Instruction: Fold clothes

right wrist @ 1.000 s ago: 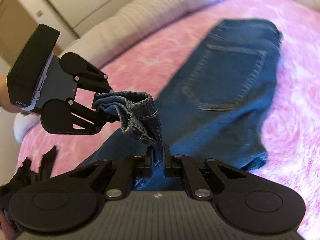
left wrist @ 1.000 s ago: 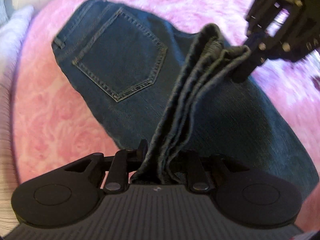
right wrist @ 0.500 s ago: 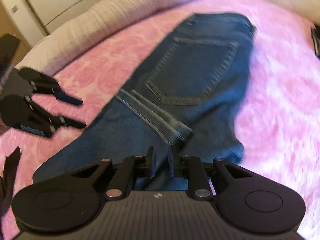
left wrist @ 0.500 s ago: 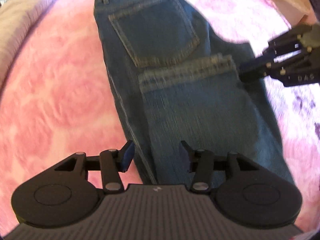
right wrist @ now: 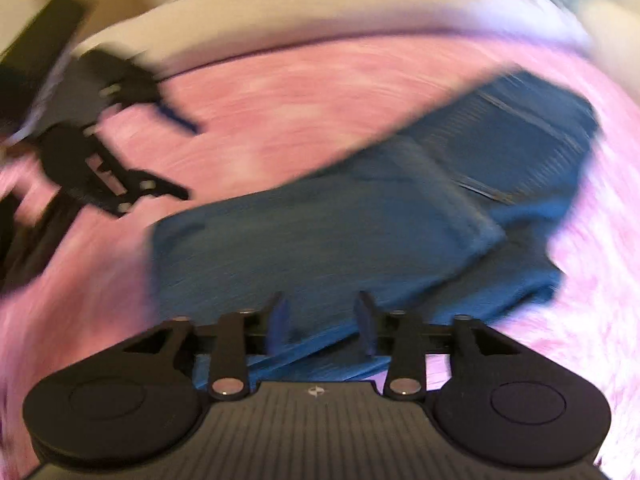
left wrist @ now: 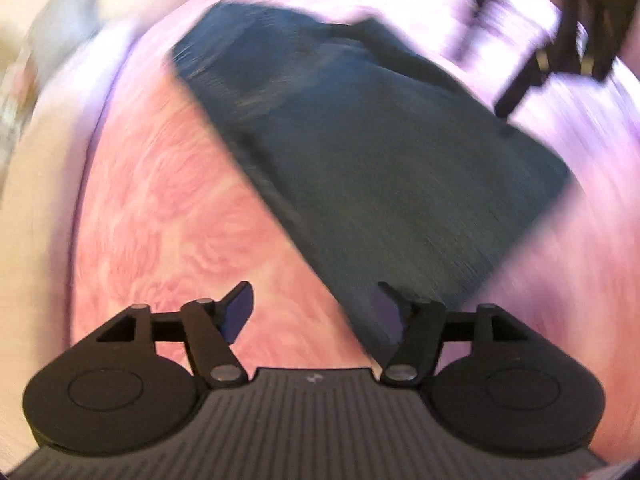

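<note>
Denim, dark blue and blurred, is what lies under me: the jeans (left wrist: 380,152) rest folded on the pink blanket (left wrist: 168,216), the leg end doubled back over the seat part, as my right wrist view shows. My left gripper (left wrist: 316,312) hangs above the near edge of the fold with its jaws spreading apart; between the fingers I see only pink blanket and a corner of cloth lying below, with nothing pinched. My right gripper (right wrist: 322,320) hangs over the near side of the jeans (right wrist: 360,216), its jaws likewise opening, the blue pads clear of the fabric, which lies flat beneath them. From the right wrist view my left gripper (right wrist: 182,160) shows at the far left above the blanket (right wrist: 280,92), its two fingers parted and bare. A pale pillow (right wrist: 320,12) runs along the blanket's far edge.
</note>
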{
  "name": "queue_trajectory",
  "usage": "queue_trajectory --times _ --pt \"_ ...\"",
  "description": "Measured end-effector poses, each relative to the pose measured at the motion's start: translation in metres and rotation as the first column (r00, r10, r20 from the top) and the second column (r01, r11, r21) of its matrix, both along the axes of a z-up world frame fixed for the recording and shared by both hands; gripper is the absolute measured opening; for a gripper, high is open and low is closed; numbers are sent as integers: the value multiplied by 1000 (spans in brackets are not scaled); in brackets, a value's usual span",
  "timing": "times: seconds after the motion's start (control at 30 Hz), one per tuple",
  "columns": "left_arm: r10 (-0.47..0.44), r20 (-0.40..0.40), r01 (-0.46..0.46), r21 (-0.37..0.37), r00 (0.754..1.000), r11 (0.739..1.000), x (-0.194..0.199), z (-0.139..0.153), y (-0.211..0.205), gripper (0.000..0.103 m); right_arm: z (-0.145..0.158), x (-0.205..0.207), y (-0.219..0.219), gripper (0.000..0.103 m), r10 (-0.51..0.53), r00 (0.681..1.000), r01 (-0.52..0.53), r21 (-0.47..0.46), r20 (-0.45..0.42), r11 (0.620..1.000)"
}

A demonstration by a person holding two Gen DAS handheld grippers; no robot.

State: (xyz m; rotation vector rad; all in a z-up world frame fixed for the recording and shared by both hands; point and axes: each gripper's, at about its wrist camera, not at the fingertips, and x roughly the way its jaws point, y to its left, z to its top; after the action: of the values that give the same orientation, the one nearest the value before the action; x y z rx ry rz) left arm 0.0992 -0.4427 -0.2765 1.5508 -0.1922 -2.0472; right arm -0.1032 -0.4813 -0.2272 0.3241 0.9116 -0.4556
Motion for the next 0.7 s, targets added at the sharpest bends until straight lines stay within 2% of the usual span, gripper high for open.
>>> queue_trajectory --times 0.03,0.07,0.13,0.2,0.3,0.37,0.4,0.47,0.5,0.6,0.63,0.67,0.7 --pt "-69 28 70 -23 997 997 -1 -9 17 68 1 7 24 76 67 998 -67 -42 -9 997" --pt "-137 57 139 -45 989 989 -2 -18 34 68 3 14 48 79 132 991 -134 -83 -20 988" --pt "-247 115 258 -84 962 963 -5 -37 63 68 -6 30 88 78 237 968 -250 -192 -89 949" --pt "-273 157 293 -128 949 947 -10 -57 70 68 -27 46 120 75 289 935 -342 -318 -205 884" --pt "-243 184 277 -189 952 942 -14 -78 61 71 -71 62 142 73 260 878 -430 -425 -401 797" --pt "-249 180 286 -223 951 932 -14 -83 55 79 -94 64 151 79 239 849 -480 -498 -471 723" --pt "-256 179 294 -239 950 926 -13 -85 51 79 -99 64 152 81 224 847 -485 -527 -482 698" --pt "-262 168 297 -234 950 926 -12 -83 43 76 -102 63 150 77 188 857 -469 -577 -479 668" --pt "-264 165 298 -229 950 927 -12 -82 41 74 -102 62 147 71 175 864 -455 -585 -472 672" --pt "-277 171 312 -232 945 921 -12 -83 43 69 -99 58 132 66 155 882 -411 -567 -445 714" --pt "-284 183 323 -241 941 915 -13 -84 46 69 -98 57 131 59 167 882 -414 -556 -441 721" --pt "-290 194 333 -254 937 908 -14 -84 49 69 -96 56 132 42 180 882 -417 -542 -436 729" --pt "-295 206 344 -265 933 901 -14 -84 51 69 -92 54 130 35 184 890 -404 -530 -418 746"
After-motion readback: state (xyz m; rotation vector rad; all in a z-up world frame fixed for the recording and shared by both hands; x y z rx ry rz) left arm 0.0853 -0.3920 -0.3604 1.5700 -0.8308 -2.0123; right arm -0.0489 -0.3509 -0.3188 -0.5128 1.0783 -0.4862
